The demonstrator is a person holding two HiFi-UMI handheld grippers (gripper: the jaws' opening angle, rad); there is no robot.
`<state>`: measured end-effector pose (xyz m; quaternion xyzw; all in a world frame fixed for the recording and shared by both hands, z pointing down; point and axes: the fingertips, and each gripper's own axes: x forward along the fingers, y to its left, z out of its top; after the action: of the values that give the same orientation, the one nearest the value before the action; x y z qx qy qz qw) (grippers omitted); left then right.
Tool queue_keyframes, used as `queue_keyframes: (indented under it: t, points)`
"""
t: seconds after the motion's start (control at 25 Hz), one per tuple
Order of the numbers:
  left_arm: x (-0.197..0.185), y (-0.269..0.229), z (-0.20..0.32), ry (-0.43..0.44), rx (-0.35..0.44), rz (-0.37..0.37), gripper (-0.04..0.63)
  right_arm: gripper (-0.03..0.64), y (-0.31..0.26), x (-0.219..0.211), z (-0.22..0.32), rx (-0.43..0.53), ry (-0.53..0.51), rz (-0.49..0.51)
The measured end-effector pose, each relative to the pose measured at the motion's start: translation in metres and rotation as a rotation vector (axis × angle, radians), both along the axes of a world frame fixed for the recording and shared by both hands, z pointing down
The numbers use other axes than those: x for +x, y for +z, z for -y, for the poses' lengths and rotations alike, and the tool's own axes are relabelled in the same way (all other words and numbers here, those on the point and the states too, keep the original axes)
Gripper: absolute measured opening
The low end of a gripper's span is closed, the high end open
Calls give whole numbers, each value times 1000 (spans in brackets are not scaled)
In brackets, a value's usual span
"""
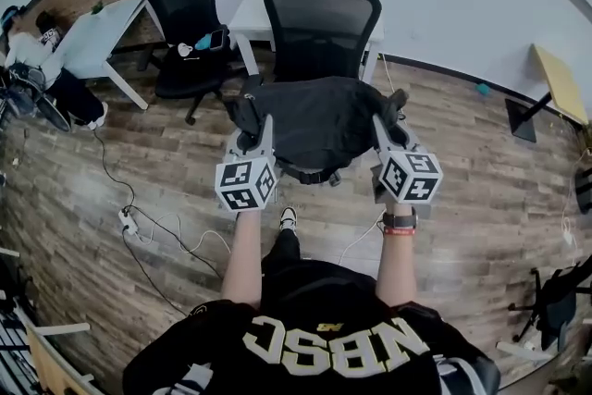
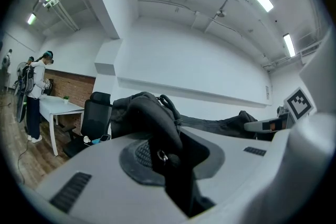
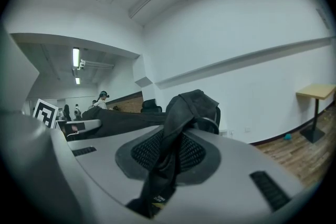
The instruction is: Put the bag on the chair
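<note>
Left claw (image 1: 258,140) clamped on black bag (image 1: 319,127) strap, right claw (image 1: 383,137) pinching its fabric. Bag long axis crosswise between claws, over office chair (image 1: 322,16) seat. Contact with seat unclear.

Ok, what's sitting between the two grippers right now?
The black bag spans the whole gap, one end pinched in the left gripper and the other in the right gripper, in front of the black chair. The head view shows this.

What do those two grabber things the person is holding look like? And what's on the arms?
The left gripper and right gripper each have two long pale grey jaws with a round, dark, bumpy pad inside. Each carries a white cube printed with black square patterns. The person wears a black shirt with pale letters, and a watch with a red band on the right wrist.
</note>
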<state>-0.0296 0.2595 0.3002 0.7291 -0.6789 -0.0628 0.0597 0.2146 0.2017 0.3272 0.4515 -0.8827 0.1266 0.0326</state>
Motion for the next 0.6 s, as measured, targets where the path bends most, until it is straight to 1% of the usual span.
queue_keyframes:
  t: [0.16, 0.32, 0.6]
  points:
    - [-33, -12, 56, 9, 19, -29, 78, 61, -20, -33, 49, 19, 17, -11]
    - [-66, -19, 102, 22, 23, -38, 80, 61, -25, -68, 93, 6, 36, -4]
    - [-120, 1, 169, 45, 6, -67, 81, 64, -14, -127, 153, -14, 56, -20]
